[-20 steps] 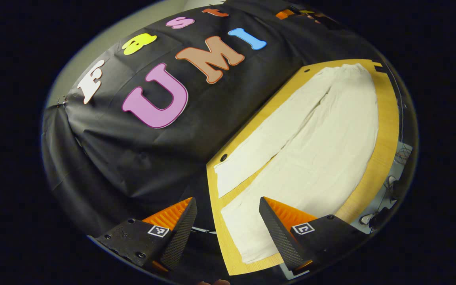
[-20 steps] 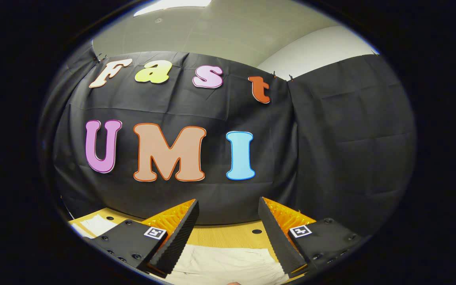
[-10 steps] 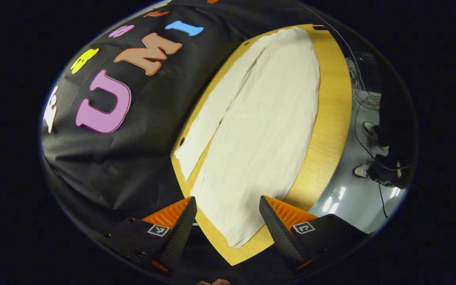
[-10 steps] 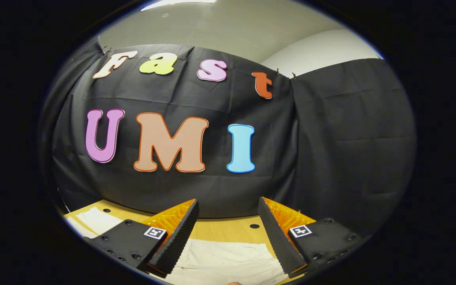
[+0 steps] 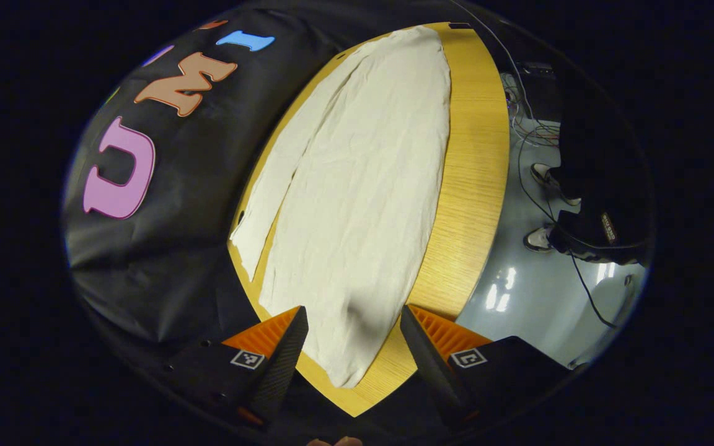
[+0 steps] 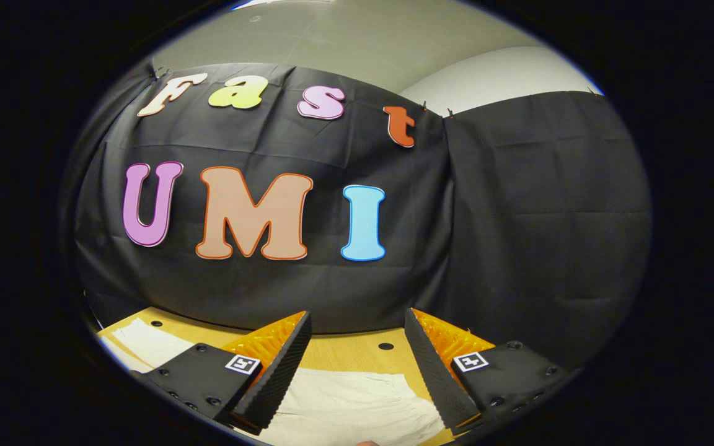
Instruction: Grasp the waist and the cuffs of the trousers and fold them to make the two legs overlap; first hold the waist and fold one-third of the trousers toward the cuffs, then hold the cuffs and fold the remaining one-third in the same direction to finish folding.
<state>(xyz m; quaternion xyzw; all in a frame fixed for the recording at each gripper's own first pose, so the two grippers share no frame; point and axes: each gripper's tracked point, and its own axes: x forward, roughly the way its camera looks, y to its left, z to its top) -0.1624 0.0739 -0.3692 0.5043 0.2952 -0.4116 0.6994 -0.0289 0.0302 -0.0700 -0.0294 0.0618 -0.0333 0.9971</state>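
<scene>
The pale trousers [image 5: 363,186] are laid flat along the wooden surface [image 5: 475,186], the two legs spread slightly apart so that a thin wedge of wood is exposed between them; this open layout suggests that the first fold, bringing one leg over the other, has not yet been made. In the left gripper view, the left gripper [image 5: 352,337] is held above the near end of the nearer leg with its fingers wide apart and nothing between them, placed, it would seem, so that the cuff can be taken. In the right gripper view, the right gripper [image 6: 357,359] is held low over another part of the trousers [image 6: 344,406], which lies just below it, near the surface [image 6: 344,353] edge by the black cloth wall [image 6: 518,217]; its fingers are likewise spread wide and empty. Whether that cloth is the waist cannot be told with certainty. A floor with cables [image 5: 555,204] is seen beyond the surface.
</scene>
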